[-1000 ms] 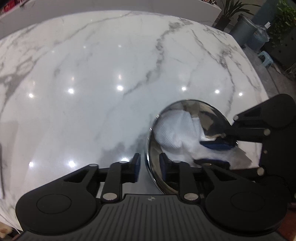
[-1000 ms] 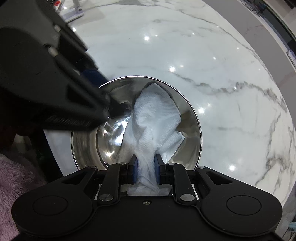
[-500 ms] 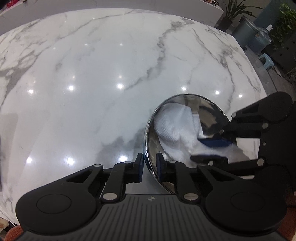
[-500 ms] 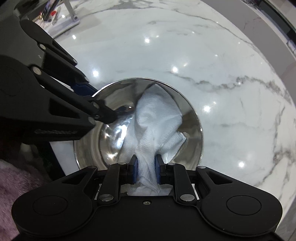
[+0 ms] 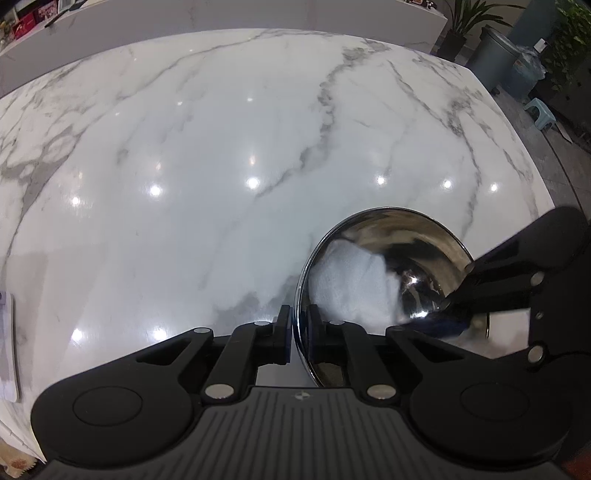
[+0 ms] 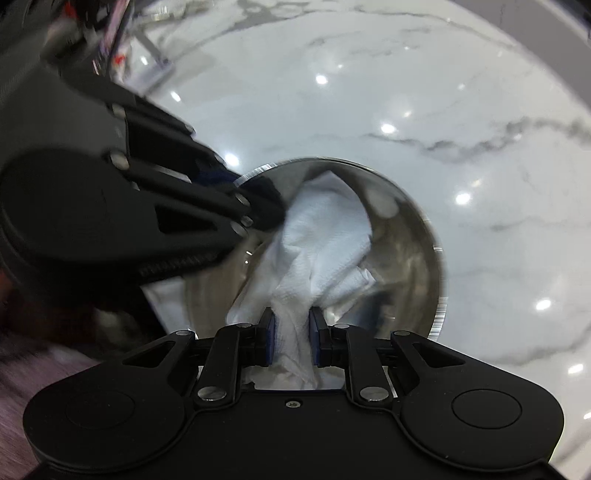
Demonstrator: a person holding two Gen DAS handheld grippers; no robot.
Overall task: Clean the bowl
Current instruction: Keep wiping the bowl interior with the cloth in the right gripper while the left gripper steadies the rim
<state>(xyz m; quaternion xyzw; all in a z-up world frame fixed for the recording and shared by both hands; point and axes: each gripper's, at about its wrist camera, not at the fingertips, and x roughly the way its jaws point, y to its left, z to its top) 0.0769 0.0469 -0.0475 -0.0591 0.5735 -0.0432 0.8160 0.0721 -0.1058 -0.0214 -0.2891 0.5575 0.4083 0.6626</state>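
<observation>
Left gripper (image 5: pixel 298 334) pinches the bowl (image 5: pixel 417 236) rim near the tabletop (image 5: pixel 221 147) edge; right gripper (image 6: pixel 291 341) pinches the cloth (image 6: pixel 325 236). Risk: hard wiping tips the bowl, or the slick rim slips free.

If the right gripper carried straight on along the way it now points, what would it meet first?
Most likely the white cloth it already pinches, bunched ahead of the right gripper, then the steel bowl beneath; depth is unclear.

Glossy white marble table (image 5: pixel 221 155) with grey veins and ceiling-light reflections; beyond its far right corner, grey floor (image 5: pixel 561 147), grey bin (image 5: pixel 496 51), small blue stool (image 5: pixel 540 110), potted plant (image 5: pixel 461 22).
</observation>
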